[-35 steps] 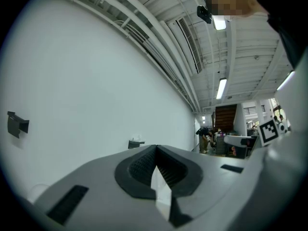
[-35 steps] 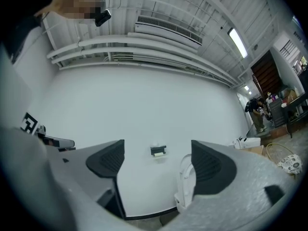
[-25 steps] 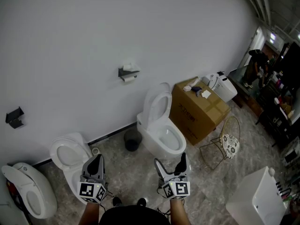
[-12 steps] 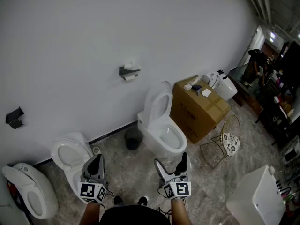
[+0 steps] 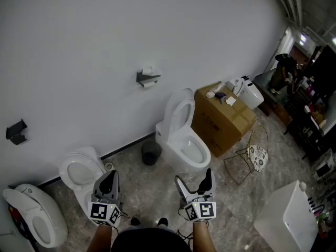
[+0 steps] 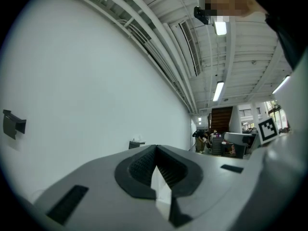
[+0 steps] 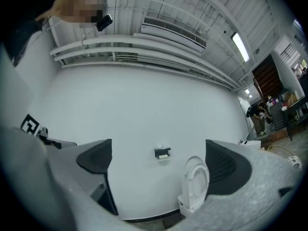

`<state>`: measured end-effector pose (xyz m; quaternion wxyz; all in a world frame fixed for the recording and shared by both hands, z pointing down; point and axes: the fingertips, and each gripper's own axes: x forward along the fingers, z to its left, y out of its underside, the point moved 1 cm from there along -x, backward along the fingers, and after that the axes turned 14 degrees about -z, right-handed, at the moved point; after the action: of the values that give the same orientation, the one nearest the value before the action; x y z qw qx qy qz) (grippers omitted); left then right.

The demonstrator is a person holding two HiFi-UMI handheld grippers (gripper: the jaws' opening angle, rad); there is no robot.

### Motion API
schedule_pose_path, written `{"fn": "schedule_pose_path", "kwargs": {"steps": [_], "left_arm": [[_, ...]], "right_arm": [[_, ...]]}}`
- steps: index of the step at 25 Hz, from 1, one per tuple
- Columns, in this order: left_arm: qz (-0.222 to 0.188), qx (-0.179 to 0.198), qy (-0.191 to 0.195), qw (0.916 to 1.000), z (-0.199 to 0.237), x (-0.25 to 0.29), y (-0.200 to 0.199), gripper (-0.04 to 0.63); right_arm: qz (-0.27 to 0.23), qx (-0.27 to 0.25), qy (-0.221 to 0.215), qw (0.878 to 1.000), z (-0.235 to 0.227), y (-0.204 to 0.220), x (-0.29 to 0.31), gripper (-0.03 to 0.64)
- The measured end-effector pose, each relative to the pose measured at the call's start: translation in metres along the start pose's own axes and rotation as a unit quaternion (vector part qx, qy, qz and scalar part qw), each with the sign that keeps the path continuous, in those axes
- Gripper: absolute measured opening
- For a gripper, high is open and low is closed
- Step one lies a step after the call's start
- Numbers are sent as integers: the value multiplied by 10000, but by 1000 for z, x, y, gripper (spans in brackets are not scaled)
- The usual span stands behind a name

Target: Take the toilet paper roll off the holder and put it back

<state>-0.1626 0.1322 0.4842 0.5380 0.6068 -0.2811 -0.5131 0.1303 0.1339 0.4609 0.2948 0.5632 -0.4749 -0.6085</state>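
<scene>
A black toilet paper holder (image 5: 147, 78) is fixed to the white wall, with a white roll (image 5: 149, 83) hanging on it and some paper on top. It looks small and far off in the left gripper view (image 6: 136, 143) and in the right gripper view (image 7: 162, 153). Both grippers are held low, close to my body and well short of the wall. My left gripper (image 5: 109, 176) has its pads pressed together with nothing between them. My right gripper (image 5: 194, 179) stands open and empty, and the holder shows between its jaws.
A white toilet (image 5: 182, 140) with its lid up stands under the holder, with a dark bin (image 5: 150, 152) beside it. Two more toilets (image 5: 81, 175) are at the left. A cardboard box (image 5: 223, 117), a wire chair (image 5: 251, 156) and a white cabinet (image 5: 286, 222) are at the right. Another black holder (image 5: 16, 131) is on the left wall.
Both grippers keep the same pose. The head view has drifted a little, so the holder and toilet sit slightly further right in the picture.
</scene>
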Motion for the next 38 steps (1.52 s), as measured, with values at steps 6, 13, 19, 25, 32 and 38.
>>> {"fn": "schedule_pose_path", "kwargs": {"steps": [6,13,19,25,32,38], "left_arm": [[-24,-68,92,9999,16,-3,-21,3],[-30,-156,184,9997,32,-8,-20,3],[-85,-166,225,9996,46,-11,-8,3],[-19,-149,86,9998,54,-2,-14,3],[-58,-51,2,10000,66,12,1,3],[-70,-4,-66,10000,68,37,19,3]], "right_arm": [[-39,-27,95,9999,25,2,-4,581],[-29,-101,129,9999,45,4,-3,581],[-49,-111,130,9998,51,7,4,581],[-61,-97,76,9999,53,15,21,581],[-135,8,-39,9999,49,30,48,581],[-131,80,-104,9998,33,44,74,581]]}}
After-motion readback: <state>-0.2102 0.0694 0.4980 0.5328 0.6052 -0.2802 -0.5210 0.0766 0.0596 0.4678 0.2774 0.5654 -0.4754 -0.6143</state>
